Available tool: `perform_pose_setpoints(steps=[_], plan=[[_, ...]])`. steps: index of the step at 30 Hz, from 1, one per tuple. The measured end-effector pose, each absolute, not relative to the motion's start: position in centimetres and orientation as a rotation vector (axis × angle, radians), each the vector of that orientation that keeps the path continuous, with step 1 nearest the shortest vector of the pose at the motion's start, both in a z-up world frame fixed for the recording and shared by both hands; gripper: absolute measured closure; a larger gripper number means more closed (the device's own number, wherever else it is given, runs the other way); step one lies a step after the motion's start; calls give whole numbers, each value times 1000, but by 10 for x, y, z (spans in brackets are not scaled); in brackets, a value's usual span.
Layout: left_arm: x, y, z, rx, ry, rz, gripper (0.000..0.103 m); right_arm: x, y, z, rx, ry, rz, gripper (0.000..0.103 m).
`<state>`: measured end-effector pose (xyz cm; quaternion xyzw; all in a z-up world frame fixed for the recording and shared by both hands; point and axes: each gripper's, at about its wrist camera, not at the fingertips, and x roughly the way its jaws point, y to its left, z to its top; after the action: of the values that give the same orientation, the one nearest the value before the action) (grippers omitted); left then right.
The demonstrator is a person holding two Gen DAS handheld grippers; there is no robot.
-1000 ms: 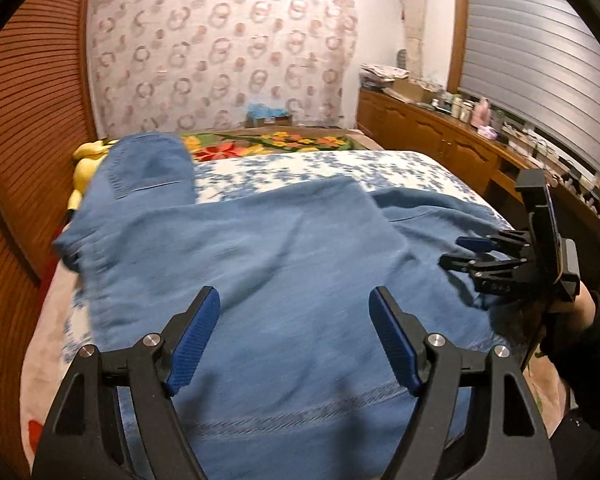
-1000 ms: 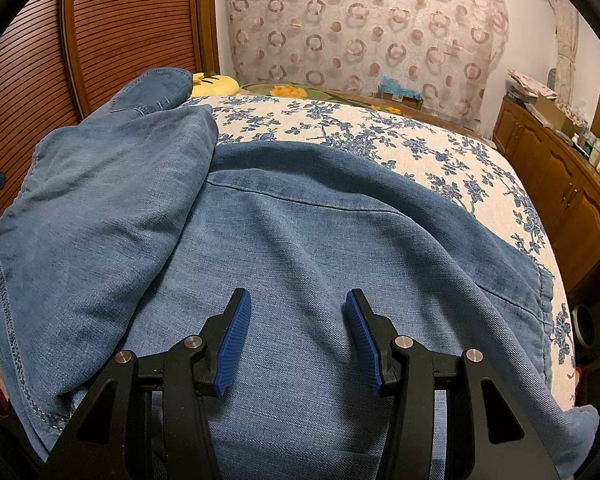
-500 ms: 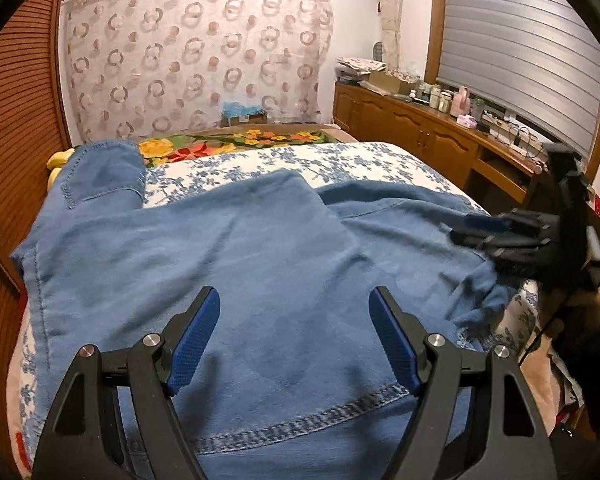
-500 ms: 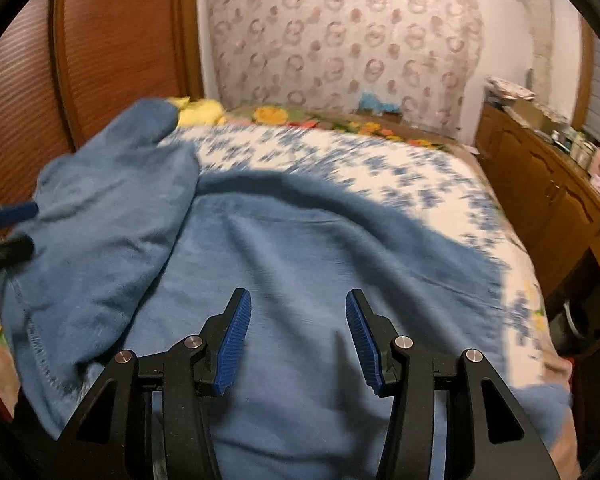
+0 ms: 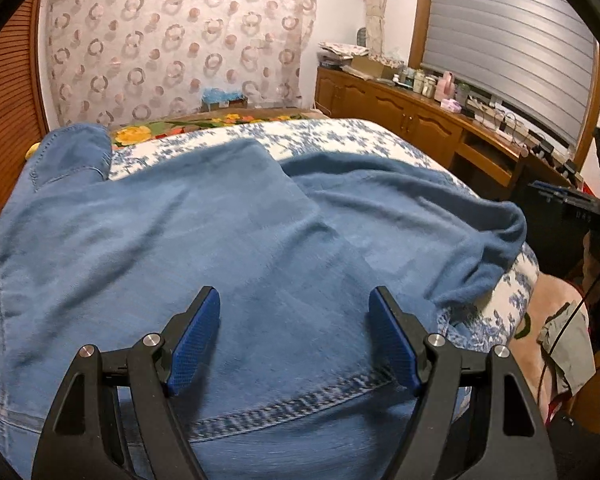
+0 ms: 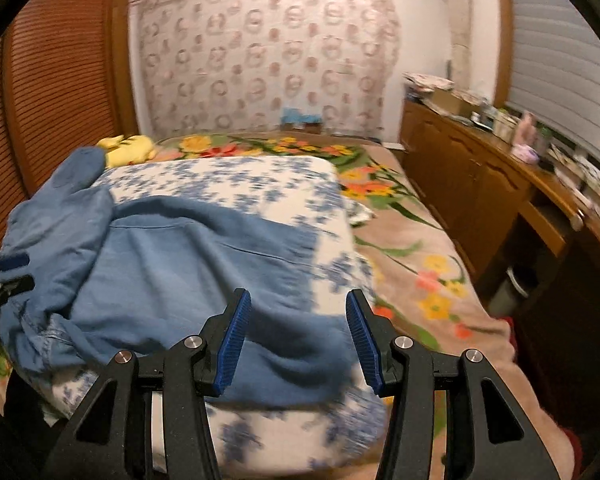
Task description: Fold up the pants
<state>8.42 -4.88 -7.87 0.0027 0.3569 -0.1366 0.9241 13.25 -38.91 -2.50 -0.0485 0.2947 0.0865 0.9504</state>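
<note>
Item: crumpled blue denim pants [image 5: 228, 248] | left gripper [image 5: 294, 340], right gripper [image 6: 298, 336] both gaping, empty | we should pinch the stitched hem squarely (both layers).

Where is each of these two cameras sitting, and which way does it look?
Left wrist: on the left hand-held gripper, open, looking over blue denim pants toward the patterned curtain.
Right wrist: on the right hand-held gripper, open, above the pants' edge and the blue-flowered white quilt.
Shared: pants, quilt, curtain, wooden cabinet.

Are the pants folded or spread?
Partly folded: one layer of the pants laps over the other on the bed; not a tidy fold.
</note>
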Motion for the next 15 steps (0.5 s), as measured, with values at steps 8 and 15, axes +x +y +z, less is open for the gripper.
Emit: perform_pose_setpoints(steps=[8,15], plan=[[83,-60,-92,20,769,-285,25,153,-400,-45,-23,681,184,52],[83,-58,-95,6,780,-291,25,172,-398,-58,-9,764,218,52]])
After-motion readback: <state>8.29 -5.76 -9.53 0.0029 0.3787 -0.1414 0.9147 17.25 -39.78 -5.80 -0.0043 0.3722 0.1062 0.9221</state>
